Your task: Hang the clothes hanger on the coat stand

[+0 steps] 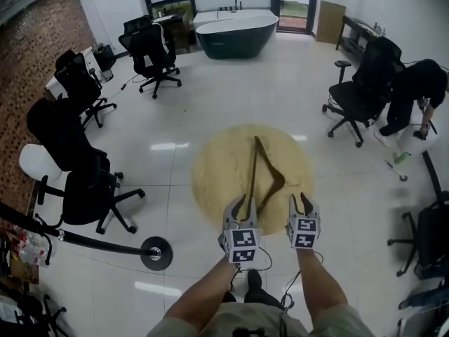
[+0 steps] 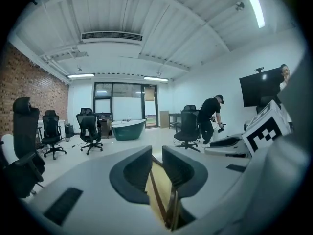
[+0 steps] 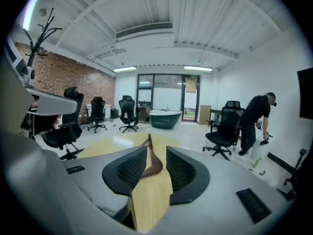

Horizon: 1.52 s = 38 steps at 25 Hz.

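Observation:
A brown wooden clothes hanger [image 1: 264, 177] lies flat on a round light-wood top [image 1: 214, 163] in front of me. Both grippers hover at its near edge. My left gripper [image 1: 243, 203] is over the hanger's near end, jaws apart, nothing gripped. In its own view my left gripper [image 2: 156, 161] frames the hanger's arms [image 2: 157, 192] below the gap. My right gripper [image 1: 300, 201] is open just right of the hanger. In its own view my right gripper [image 3: 156, 161] looks along the hanger [image 3: 153, 163]. The black coat stand has its base [image 1: 156, 253] on the floor at my left and its hooks [image 3: 42, 27] high up.
Black office chairs [image 1: 77, 181] crowd the left side, and another chair [image 1: 361, 90] stands at the right. A person [image 1: 414, 93] bends over beside it. A dark green bathtub [image 1: 235, 30] is at the far wall. White tiled floor surrounds the round top.

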Tool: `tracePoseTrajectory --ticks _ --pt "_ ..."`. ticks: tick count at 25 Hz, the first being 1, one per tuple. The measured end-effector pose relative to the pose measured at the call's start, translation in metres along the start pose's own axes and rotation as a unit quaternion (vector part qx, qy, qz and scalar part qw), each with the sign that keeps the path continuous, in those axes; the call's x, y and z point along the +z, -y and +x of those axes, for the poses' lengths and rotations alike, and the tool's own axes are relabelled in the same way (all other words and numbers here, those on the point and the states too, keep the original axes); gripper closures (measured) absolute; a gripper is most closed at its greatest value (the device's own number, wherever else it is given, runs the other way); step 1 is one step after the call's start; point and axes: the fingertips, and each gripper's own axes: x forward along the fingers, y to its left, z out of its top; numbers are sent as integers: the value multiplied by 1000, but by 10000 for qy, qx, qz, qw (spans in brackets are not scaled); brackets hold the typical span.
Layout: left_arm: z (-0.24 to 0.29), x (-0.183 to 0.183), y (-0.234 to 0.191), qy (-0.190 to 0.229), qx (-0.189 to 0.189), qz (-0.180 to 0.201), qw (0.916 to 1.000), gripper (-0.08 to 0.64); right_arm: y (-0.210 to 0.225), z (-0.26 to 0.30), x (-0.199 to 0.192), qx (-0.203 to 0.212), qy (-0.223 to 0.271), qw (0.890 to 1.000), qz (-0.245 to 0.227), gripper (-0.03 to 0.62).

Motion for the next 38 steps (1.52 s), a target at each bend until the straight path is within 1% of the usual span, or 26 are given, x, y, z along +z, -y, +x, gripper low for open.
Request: tracePoseTrajectory --ticks 2,4,6,8,11,14,15,16,18,21,22,23,24,27,30,32,34,38 --pt "50 -10 16 -138 -44 78 9999 480 44 45 -26 -165 -255 9992 243 495" --pt "92 -25 28 -290 -91 162 9994 480 79 84 -53 -336 -461 9963 642 495" --pt "138 -41 34 -442 -103 230 9987 480 110 130 -75 -469 -633 9905 1126 495" --pt "183 -52 39 -554 -96 283 9980 480 136 178 -93 -547 -829 9822 1595 495" --pt "239 -61 51 -659 -79 322 9973 480 170 239 -122 -610 -1106 9637 2353 495" --pt "279 -69 60 -727 -45 375 9966 480 194 281 -148 -690 -1257 9391 3122 495" --pt "288 -70 60 -730 -33 396 9965 480 199 291 -154 -737 -1284 9306 3348 470" --pt "297 -70 60 -729 -19 413 9965 480 204 301 -157 -783 -1295 9228 3544 472" --pt "313 -69 58 -747 22 425 9963 480 213 318 -157 -849 -1294 9110 3823 471" --pt "337 -70 64 -828 66 409 9957 480 228 339 -160 -890 -1347 9010 4027 471" --pt "345 -72 66 -858 68 401 9955 480 231 345 -162 -909 -1375 8987 4064 472" --pt "351 -74 66 -887 69 391 9953 480 233 351 -164 -933 -1403 8969 4088 490" --pt "356 -76 65 -912 75 379 9951 480 233 355 -165 -954 -1427 8958 4100 526" --pt "367 -83 63 -978 126 334 9946 480 235 365 -166 -951 -1438 8927 4163 540" --pt "371 -83 58 -950 174 275 9949 480 236 371 -162 -923 -1278 8882 4317 553" --pt "370 -82 48 -913 216 246 9953 480 230 372 -149 -890 -1049 8886 4376 557" --pt "363 -80 39 -908 263 234 9952 480 225 367 -127 -839 -750 8911 4395 566" --pt "341 -60 31 -846 393 216 9954 480 222 340 -67 -641 -123 8991 4329 584"
